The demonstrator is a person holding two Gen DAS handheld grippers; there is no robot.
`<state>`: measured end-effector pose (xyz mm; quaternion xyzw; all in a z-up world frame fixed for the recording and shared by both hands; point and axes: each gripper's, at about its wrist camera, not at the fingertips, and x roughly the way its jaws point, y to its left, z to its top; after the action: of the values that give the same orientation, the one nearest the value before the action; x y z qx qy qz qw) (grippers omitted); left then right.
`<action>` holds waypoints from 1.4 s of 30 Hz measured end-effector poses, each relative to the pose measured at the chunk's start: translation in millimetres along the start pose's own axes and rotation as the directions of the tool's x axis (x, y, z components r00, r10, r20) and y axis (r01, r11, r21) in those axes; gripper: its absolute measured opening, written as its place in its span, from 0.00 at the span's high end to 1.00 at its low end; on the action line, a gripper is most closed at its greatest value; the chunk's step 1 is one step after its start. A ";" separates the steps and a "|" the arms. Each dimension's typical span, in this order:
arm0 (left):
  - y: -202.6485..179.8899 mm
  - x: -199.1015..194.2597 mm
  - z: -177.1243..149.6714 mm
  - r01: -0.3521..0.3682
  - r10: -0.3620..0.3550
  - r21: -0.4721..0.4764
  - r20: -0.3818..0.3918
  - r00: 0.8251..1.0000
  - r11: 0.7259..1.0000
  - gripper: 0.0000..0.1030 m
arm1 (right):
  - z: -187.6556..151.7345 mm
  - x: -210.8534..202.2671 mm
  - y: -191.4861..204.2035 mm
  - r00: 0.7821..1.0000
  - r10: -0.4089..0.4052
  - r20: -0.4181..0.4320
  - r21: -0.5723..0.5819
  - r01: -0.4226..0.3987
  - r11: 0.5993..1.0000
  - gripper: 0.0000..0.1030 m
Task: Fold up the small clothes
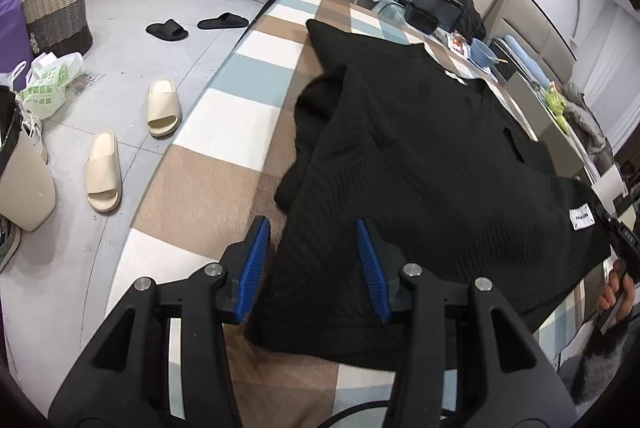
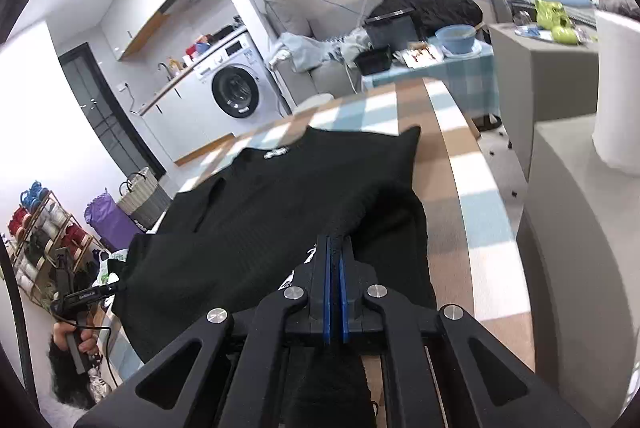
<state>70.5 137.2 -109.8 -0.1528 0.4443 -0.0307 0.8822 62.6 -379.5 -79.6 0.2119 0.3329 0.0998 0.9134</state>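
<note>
Black ribbed knit garment (image 1: 420, 156) lies flat on checked table (image 1: 224, 164); your right fingers (image 2: 335, 248) clenched on its near hem; left fingers (image 1: 316, 240) parted, straddling opposite hem corner, not pinching; garment's long axis runs away from you; left corner needs grasp next.

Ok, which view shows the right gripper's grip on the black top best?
Right wrist view: the right gripper has its blue pads shut on the black top. Left wrist view shows that gripper only at the frame edge, contact unclear.
</note>
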 end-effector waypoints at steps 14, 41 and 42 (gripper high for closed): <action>-28.7 -39.6 35.0 0.079 -0.089 0.061 0.189 0.978 0.995 0.97 | 16.2 -8.6 -2.3 0.998 -0.002 0.062 0.037 -0.001 0.999 0.97; 6.9 -0.9 46.3 0.140 -0.133 -0.110 0.069 0.989 0.984 0.52 | -13.4 15.1 -62.6 0.994 -0.049 -0.095 0.231 0.070 0.970 0.57; 7.3 -3.8 43.0 0.154 -0.146 -0.113 0.069 0.987 0.982 0.52 | -12.6 15.5 -62.5 0.994 -0.050 -0.096 0.231 0.071 0.970 0.57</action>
<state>101.8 155.2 -85.0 -0.2388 0.4055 -0.0661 0.8799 68.8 -426.1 -125.5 0.3032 0.3895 0.0414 0.8687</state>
